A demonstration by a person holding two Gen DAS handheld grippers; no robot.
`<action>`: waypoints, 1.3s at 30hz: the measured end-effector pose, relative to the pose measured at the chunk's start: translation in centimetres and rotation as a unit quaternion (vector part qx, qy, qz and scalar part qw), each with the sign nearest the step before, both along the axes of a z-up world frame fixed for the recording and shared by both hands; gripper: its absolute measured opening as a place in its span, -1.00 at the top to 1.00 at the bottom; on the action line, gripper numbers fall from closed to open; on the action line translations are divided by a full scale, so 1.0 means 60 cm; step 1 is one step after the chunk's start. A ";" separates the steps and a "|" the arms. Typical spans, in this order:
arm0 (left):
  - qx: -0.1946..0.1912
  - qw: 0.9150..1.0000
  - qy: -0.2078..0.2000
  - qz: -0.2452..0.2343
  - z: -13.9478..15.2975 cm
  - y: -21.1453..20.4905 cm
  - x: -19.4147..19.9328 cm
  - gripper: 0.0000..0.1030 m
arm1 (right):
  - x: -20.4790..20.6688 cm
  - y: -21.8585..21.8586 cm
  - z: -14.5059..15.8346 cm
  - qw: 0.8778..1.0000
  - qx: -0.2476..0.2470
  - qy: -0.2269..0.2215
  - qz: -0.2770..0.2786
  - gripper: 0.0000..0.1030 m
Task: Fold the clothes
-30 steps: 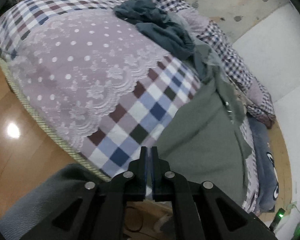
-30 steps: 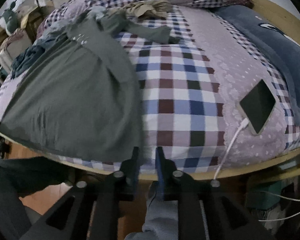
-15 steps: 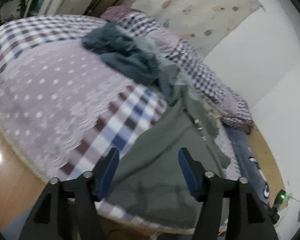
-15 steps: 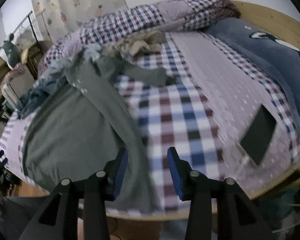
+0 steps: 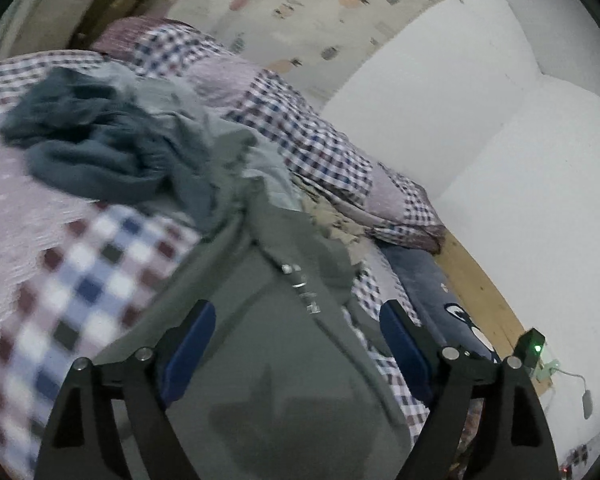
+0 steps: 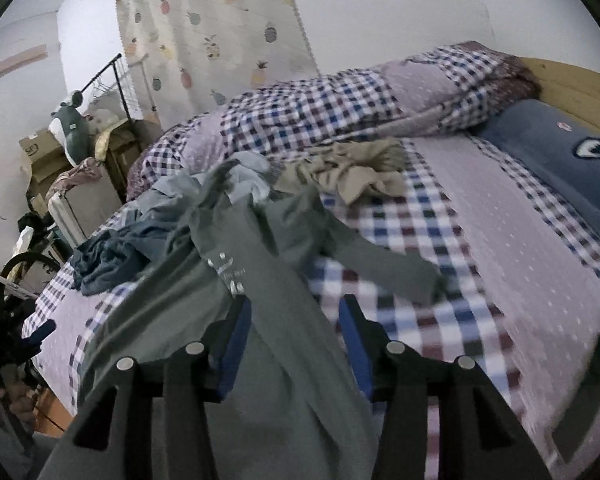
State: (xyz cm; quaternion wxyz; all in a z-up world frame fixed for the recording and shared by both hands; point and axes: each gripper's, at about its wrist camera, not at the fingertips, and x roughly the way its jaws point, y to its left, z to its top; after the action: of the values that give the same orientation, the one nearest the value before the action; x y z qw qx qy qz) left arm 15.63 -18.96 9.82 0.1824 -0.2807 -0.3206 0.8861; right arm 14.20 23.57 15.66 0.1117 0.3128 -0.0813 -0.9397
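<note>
A grey-green long-sleeved garment [image 5: 268, 352] lies spread on the checked bed cover [image 5: 80, 280], with small white print near its collar [image 5: 304, 288]. My left gripper [image 5: 296, 320] hovers over its body, jaws wide open and empty. In the right wrist view the same garment [image 6: 260, 300] runs up the bed, one sleeve [image 6: 384, 260] stretched to the right. My right gripper [image 6: 296, 320] is open above it, nothing between the blue pads [image 6: 236, 340].
A heap of blue-grey clothes [image 5: 100, 148] lies beyond the garment, and a tan piece [image 6: 360, 172] near the checked quilt [image 6: 320, 108]. A phone [image 6: 584, 408] rests on the bed at right. A blue pillow [image 6: 560, 156] and wooden headboard [image 6: 580, 84] border the far side.
Both grippers went from shut at the bed's near edge to open, rising and moving forward over the garment. The left jaws opened much wider over the last half second.
</note>
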 end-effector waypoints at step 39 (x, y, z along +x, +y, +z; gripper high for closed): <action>-0.015 0.995 -0.075 -0.067 -0.154 0.219 -0.278 -0.69 | -0.243 0.226 -0.170 0.985 0.054 -0.098 -0.131 0.95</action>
State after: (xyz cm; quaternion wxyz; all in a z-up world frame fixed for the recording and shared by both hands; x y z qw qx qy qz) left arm -1.02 -5.81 0.59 0.2127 -0.3700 -0.3000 0.8532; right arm -0.37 37.15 5.45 -0.0377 0.3958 -0.0808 -0.9140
